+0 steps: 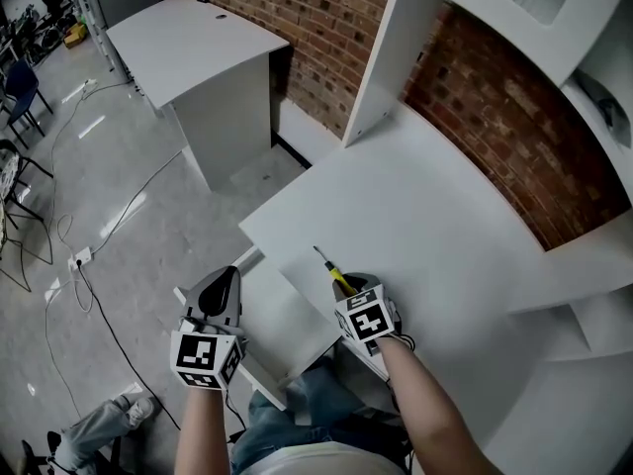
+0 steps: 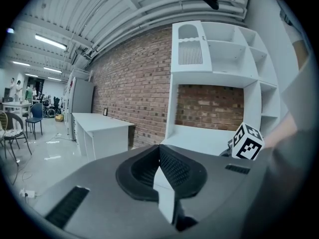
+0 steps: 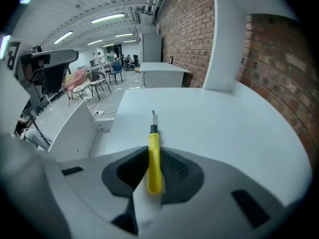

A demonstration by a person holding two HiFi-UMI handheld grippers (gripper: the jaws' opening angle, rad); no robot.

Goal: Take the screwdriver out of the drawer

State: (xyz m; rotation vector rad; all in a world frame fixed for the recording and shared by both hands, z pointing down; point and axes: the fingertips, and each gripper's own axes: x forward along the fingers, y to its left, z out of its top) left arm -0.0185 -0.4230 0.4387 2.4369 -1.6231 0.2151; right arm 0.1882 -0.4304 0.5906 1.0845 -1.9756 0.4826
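The screwdriver (image 1: 337, 276) has a yellow handle and a thin dark shaft that points up and left over the white desk top (image 1: 435, 216). My right gripper (image 1: 347, 288) is shut on the handle, which lies clamped between the dark pads (image 3: 172, 167) in the right gripper view, where the screwdriver (image 3: 154, 156) sticks out over the desk. My left gripper (image 1: 226, 277) hangs to the left, over the open white drawer (image 1: 282, 315), and its jaws (image 2: 159, 149) meet with nothing between them. The inside of the drawer is mostly hidden.
A white shelf unit (image 1: 396, 57) stands on the desk against the brick wall (image 1: 514, 137). Another white desk (image 1: 193, 43) stands at the far left. Cables (image 1: 99, 265) and chairs (image 1: 20, 97) are on the grey floor. The person's legs (image 1: 297, 424) are below the drawer.
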